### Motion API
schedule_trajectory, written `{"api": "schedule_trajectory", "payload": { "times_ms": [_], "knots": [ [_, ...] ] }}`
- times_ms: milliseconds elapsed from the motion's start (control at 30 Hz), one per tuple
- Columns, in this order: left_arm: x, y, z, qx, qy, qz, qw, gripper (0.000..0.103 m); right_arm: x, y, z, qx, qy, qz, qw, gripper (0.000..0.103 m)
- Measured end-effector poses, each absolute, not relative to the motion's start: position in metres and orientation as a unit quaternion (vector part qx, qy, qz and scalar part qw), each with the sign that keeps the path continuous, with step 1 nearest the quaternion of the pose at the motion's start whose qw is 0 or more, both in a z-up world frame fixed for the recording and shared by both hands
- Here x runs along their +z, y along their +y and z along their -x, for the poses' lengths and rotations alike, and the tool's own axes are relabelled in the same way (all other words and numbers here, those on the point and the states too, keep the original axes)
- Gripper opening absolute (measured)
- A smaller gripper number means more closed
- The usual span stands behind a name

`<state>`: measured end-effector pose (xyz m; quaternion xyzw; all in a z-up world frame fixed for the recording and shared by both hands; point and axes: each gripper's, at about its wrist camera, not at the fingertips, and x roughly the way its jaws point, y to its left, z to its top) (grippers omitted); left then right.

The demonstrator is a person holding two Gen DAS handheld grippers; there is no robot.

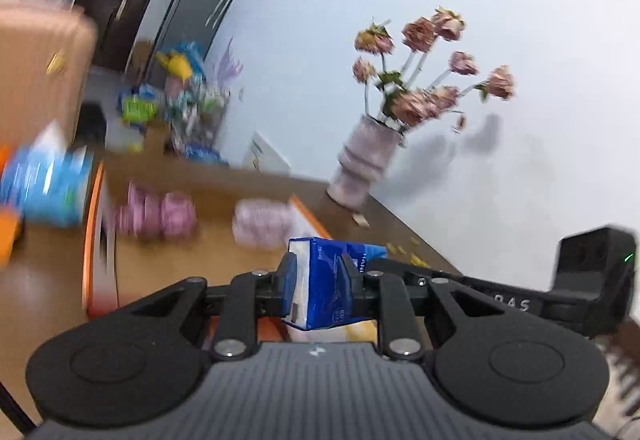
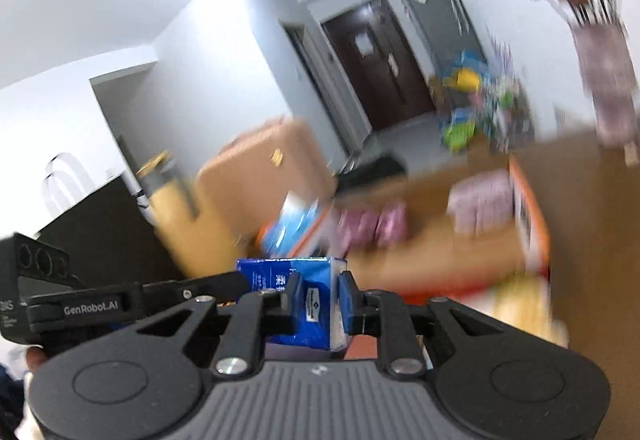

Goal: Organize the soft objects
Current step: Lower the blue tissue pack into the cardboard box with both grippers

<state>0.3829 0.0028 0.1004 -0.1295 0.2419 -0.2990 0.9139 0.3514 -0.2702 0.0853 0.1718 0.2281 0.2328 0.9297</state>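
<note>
At the far left of the left wrist view a blurred blue and white pack (image 1: pixel 46 184) sits beside something orange, in front of a tall cardboard box (image 1: pixel 40 72). To its right an orange-edged tray (image 1: pixel 94 240) lies on the brown table (image 1: pixel 192 252), and beyond it rest a dark pink bundle (image 1: pixel 158 214) and, further right, a paler pink bundle (image 1: pixel 266 224); motion blur makes it hard to say what these soft things are, possibly packs of tissues. In the middle foreground the left gripper (image 1: pixel 322 274) is clamped on a blue tissue pack (image 1: pixel 324 280), its black fingers (image 1: pixel 290 272) pressing both sides, the pack held clear above the table. Behind and to the right, a ribbed pale vase (image 1: pixel 364 164) of dried pink flowers (image 1: pixel 420 72) stands on the table against the white wall. At the right edge, the other gripper's black body shows just beside this one. In the right wrist view, that cardboard box (image 2: pixel 264 176) appears left of centre, and the blue and white pack (image 2: pixel 294 228) lies below it. In the centre, the right gripper (image 2: pixel 320 300) is closed tight on a blue tissue pack (image 2: pixel 300 304), lifted off the table (image 2: pixel 440 252). Right of it lie the two pink bundles and the tray's orange rim (image 2: pixel 532 208).
</note>
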Motion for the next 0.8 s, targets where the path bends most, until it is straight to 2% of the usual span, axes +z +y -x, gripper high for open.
{"api": "schedule_trajectory", "payload": {
  "times_ms": [167, 367, 533, 800],
  "knots": [
    [0.091, -0.018, -0.515, -0.269, 0.316, 0.171, 0.894, 0.022, 0.097, -0.27, -0.478, 0.191, 0.262, -0.131, 0.937, 0.018],
    [0.043, -0.036, -0.61, -0.223, 0.398, 0.155, 0.876, 0.022, 0.062, -0.258, -0.591, 0.168, 0.331, -0.101, 0.923, 0.018],
    [0.011, -0.029, -0.641, -0.184, 0.439, 0.13, 0.87, 0.022, 0.022, -0.232, -0.638, 0.161, 0.385, -0.07, 0.906, 0.018],
    [-0.001, -0.034, -0.648, -0.168, 0.44, 0.102, 0.876, 0.025, -0.008, -0.217, -0.65, 0.15, 0.419, -0.054, 0.894, 0.017]
  ]
}}
